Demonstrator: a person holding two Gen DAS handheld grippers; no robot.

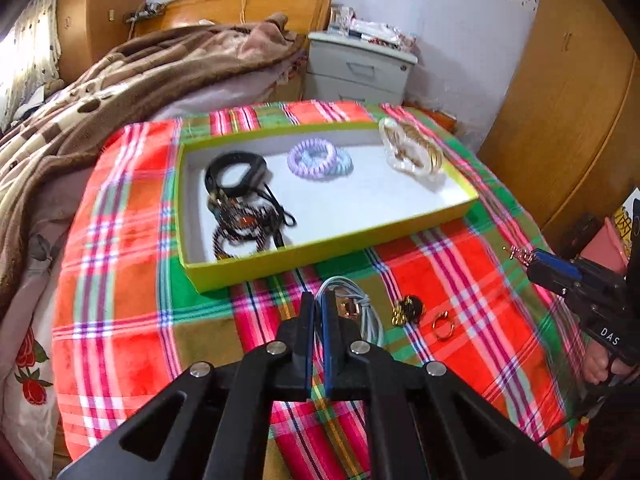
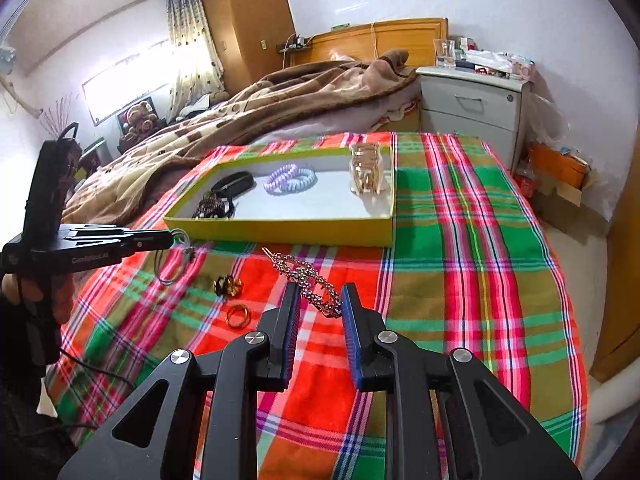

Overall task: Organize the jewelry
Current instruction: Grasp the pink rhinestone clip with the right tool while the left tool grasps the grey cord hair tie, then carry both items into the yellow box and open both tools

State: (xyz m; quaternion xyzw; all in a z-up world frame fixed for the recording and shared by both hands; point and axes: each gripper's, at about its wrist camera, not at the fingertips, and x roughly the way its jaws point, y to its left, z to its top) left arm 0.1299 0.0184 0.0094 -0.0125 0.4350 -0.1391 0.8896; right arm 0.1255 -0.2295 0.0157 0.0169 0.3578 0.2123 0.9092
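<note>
My left gripper (image 1: 319, 300) is shut on a pale grey-blue cord necklace (image 1: 370, 322), whose loops hang out past the fingertips just above the plaid cloth. In the right wrist view that cord (image 2: 170, 270) dangles from the left gripper (image 2: 173, 238). My right gripper (image 2: 320, 300) is shut on a rhinestone hair clip (image 2: 302, 274) that sticks forward, held off the cloth; the clip (image 1: 518, 254) also shows in the left wrist view. A yellow-green box (image 1: 328, 254) holds a black band (image 1: 236, 168), dark beaded necklaces (image 1: 244, 226), spiral hair ties (image 1: 316, 158) and gold bangles (image 1: 414, 148).
A black-and-gold flower ring (image 1: 408, 310) and a gold ring (image 1: 442, 326) lie on the plaid cloth (image 1: 132, 240) in front of the box. A brown blanket (image 1: 120, 80) covers the bed to the left. A grey nightstand (image 1: 356, 68) stands behind the box.
</note>
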